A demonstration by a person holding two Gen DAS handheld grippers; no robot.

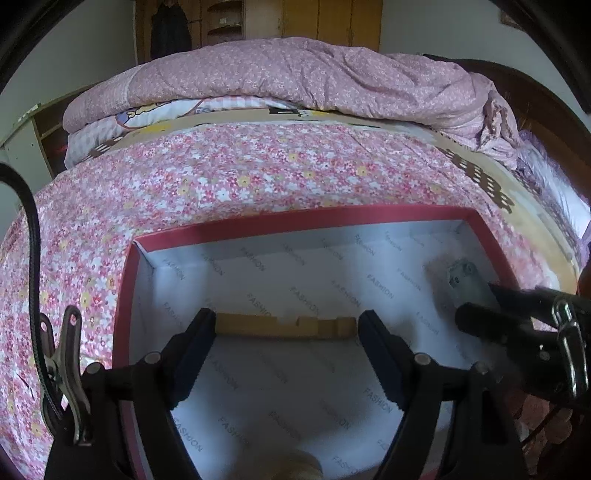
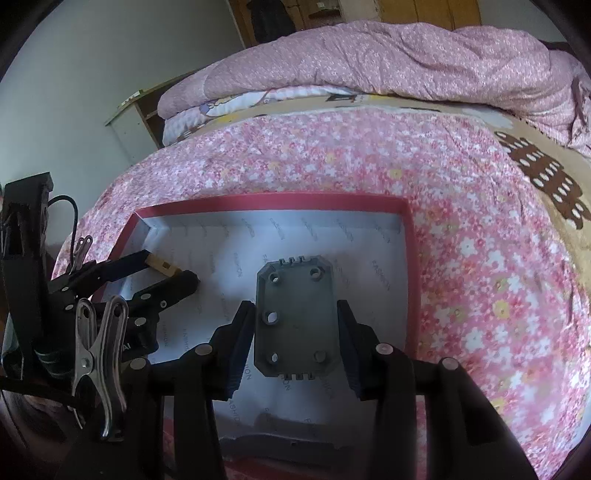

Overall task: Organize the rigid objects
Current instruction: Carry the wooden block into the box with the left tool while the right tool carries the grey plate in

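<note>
A red box lined with white "FASHION" paper lies on the flowered bed; it also shows in the right wrist view. My left gripper is shut on a notched wooden bar, held by its ends inside the box; the left gripper and bar also show at the left of the right wrist view. My right gripper is shut on a grey plastic plate with holes, held over the box's right half. In the left wrist view the right gripper and plate appear at the right.
The pink flowered bedspread surrounds the box. A folded pink quilt lies at the far end of the bed. A wooden wardrobe and a low shelf stand behind. Another grey object lies at the box's near edge.
</note>
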